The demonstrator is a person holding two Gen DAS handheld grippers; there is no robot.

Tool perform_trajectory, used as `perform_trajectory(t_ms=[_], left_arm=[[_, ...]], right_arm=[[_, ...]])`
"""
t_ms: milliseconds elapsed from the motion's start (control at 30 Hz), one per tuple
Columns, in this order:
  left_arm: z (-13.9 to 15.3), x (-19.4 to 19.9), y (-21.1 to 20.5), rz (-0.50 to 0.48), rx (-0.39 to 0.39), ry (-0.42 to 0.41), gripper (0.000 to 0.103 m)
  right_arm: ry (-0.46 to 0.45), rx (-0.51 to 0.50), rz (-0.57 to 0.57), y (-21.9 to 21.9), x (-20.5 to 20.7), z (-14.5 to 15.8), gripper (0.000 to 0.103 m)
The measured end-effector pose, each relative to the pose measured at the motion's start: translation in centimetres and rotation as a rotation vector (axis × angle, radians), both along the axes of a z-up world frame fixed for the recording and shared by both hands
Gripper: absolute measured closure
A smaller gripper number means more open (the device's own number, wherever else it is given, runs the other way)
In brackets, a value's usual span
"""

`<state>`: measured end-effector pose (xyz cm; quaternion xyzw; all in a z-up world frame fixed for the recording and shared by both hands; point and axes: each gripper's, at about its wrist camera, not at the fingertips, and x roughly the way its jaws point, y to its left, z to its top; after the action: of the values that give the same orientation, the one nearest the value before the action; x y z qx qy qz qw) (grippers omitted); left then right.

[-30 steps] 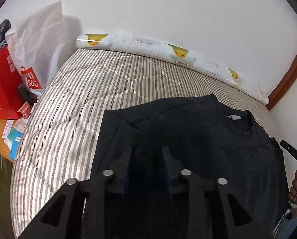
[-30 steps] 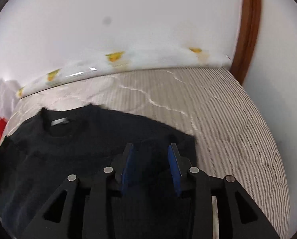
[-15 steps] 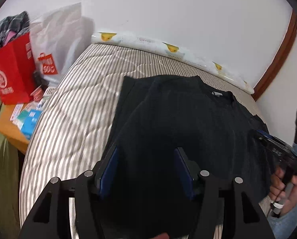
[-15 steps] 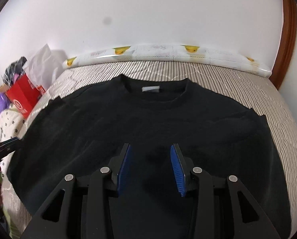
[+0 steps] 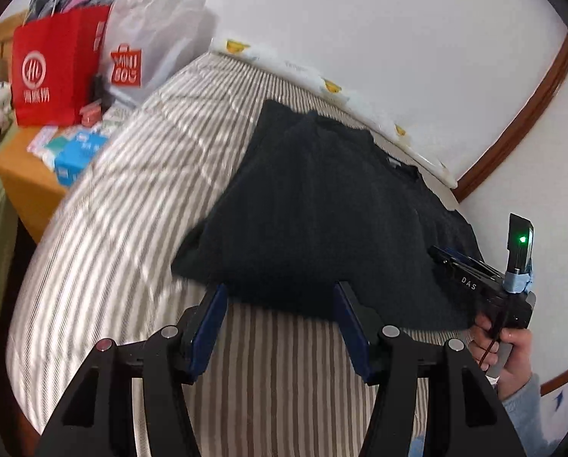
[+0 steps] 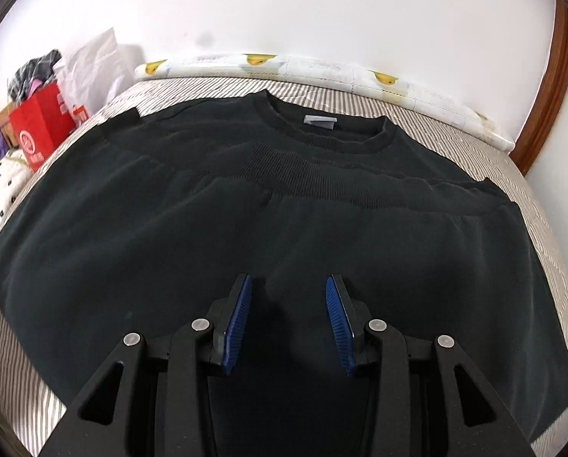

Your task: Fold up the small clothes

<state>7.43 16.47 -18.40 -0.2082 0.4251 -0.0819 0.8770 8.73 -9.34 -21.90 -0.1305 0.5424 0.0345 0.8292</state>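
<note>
A black sweater [image 5: 322, 209] lies flat on the striped mattress [image 5: 131, 209], its lower part folded up toward the collar. In the right wrist view its collar label [image 6: 320, 121] faces up. My left gripper [image 5: 280, 289] hovers open at the sweater's near edge, above bare mattress, with nothing between its blue pads. My right gripper [image 6: 288, 280] is open over the middle of the sweater [image 6: 284, 209], and the fabric lies flat below it. The left wrist view also shows the right gripper [image 5: 459, 262] at the sweater's right side, held by a hand [image 5: 512, 342].
A red paper bag [image 5: 51, 76], a white plastic bag [image 5: 150, 38] and an orange side table [image 5: 28, 163] with small boxes stand left of the bed. A duck-print roll [image 6: 264, 63] lies along the wall. Wooden trim [image 5: 512, 114] runs up at the right.
The left jaws have spread and let the fabric go, and that gripper has drawn back past the sweater's near edge. The right gripper has shifted from the sweater's right edge to over its middle.
</note>
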Motion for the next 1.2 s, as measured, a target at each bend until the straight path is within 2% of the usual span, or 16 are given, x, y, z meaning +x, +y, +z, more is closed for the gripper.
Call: perform_trajectory(t_ms=[100, 267, 467, 667, 767, 900, 933, 1000, 1100, 1200], left_arm=[[-1.1, -0.1, 0.2, 0.002, -0.055, 0.022, 0.048], [-2.4, 0.5, 0.1, 0.010, -0.166, 0.010, 0.048], [-2.8, 0.9, 0.4, 0.031, -0.220, -0.024, 0.048], [-3.2, 2.1, 1.5, 0.047, -0.306, -0.016, 0.049], [-3.4, 2.8, 1.6, 0.055, -0.325, -0.010, 0.049], [-3.1, 3.3, 1.2, 0.073, -0.305, 0.007, 0.050], [-2.9, 3.4, 1.1, 0.079, -0.290, 0.012, 0.054], [-2.5, 3.5, 0.4, 0.097, -0.199, 0.028, 0.066], [-1.6, 3.1, -0.1, 0.106, -0.144, 0.005, 0.078], [0.1, 2.6, -1.1, 0.107, -0.075, -0.028, 0.084]], right_arm=[[0.010, 0.008, 0.002, -0.5, -1.3, 0.6, 0.063], [0.019, 0.007, 0.011, -1.0, -3.9, 1.0, 0.062], [-0.001, 0.016, 0.000, -1.6, -6.0, 1.7, 0.062], [-0.013, 0.027, 0.002, -1.9, -7.3, 2.3, 0.062], [-0.011, 0.025, 0.005, -2.1, -7.6, 2.7, 0.062], [-0.011, 0.032, -0.006, -2.6, -7.9, 3.2, 0.062], [-0.011, 0.038, -0.010, -2.7, -7.9, 3.3, 0.062], [-0.007, 0.059, -0.022, -3.2, -8.0, 3.6, 0.062], [-0.014, 0.079, -0.034, -4.0, -8.2, 4.2, 0.062], [-0.032, 0.091, -0.044, -4.9, -8.5, 4.9, 0.062]])
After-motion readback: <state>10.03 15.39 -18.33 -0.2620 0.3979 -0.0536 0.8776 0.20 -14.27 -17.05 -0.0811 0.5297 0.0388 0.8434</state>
